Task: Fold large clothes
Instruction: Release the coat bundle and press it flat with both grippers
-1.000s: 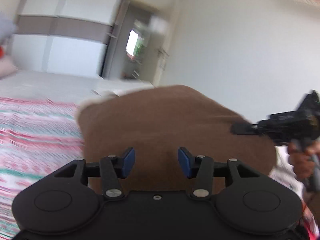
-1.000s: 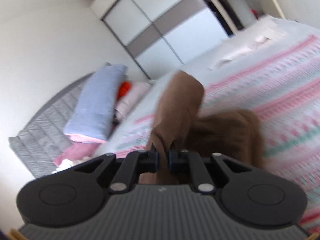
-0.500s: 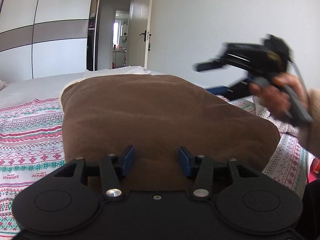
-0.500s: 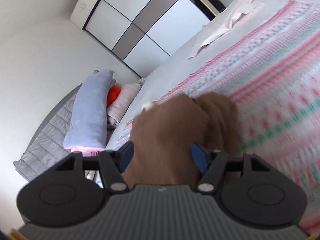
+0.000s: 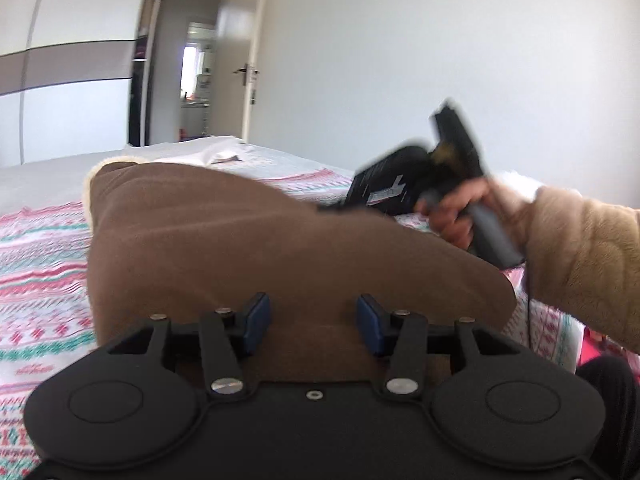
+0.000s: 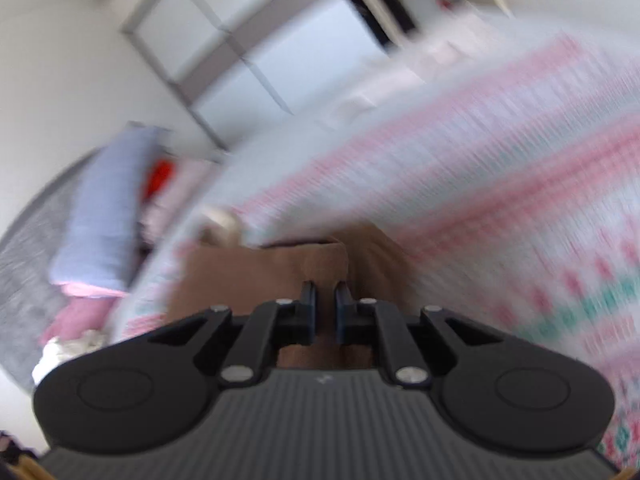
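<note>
Brown garment [image 5: 248,248] lies folded on patterned bedspread [image 5: 36,280], just beyond left gripper [image 5: 312,322], long axis running left-right; left fingers spread, holding nothing; right gripper [image 6: 325,312] over garment's right end, fingers nearly pressed together, pinch on fabric unclear; cloth soft, thick, fleecy; cream lining at far-left corner.

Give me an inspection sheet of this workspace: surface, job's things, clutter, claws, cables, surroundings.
Surface: bed under a patterned bedspread, pink and green bands.
Job's things: brown garment lies folded on the bedspread.
Clutter: blue pillow by the headboard; white cloth at the far side.
Claws: left claw open at the garment's near edge; right claw nearly closed at the garment, pinch on cloth cannot be told.
Cables: a thin dark cord seems to hang below the right hand.
Surroundings: wardrobe, open door, white walls.
</note>
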`<state>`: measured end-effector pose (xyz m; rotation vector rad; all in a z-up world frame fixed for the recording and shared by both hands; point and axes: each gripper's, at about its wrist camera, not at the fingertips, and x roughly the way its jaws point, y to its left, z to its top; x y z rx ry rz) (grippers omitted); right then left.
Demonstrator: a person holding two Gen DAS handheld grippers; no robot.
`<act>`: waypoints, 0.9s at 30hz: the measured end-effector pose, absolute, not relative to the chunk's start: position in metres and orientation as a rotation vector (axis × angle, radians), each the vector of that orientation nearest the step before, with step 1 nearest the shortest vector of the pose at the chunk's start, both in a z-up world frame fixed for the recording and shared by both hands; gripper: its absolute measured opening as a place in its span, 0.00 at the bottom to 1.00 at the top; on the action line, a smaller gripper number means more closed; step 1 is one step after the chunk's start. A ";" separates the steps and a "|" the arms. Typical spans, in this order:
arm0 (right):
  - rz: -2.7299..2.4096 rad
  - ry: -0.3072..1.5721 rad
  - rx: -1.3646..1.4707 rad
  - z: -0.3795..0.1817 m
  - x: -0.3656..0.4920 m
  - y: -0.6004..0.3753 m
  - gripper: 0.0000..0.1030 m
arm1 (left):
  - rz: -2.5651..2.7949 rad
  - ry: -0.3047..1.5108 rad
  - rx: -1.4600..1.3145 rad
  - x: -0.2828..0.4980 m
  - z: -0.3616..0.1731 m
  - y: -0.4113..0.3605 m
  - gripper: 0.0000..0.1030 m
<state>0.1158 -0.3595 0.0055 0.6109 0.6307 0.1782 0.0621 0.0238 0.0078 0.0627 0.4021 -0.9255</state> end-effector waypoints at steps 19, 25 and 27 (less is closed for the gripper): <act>0.236 0.572 0.127 0.039 0.001 -0.243 0.07 | -0.953 0.418 0.065 0.044 0.008 0.028 0.47; 0.213 0.556 0.180 0.012 -0.022 -0.251 0.06 | -0.976 0.446 0.047 0.026 0.016 0.035 0.49; 0.207 0.549 0.176 0.020 -0.031 -0.250 0.07 | -0.974 0.465 0.009 0.021 0.022 0.044 0.48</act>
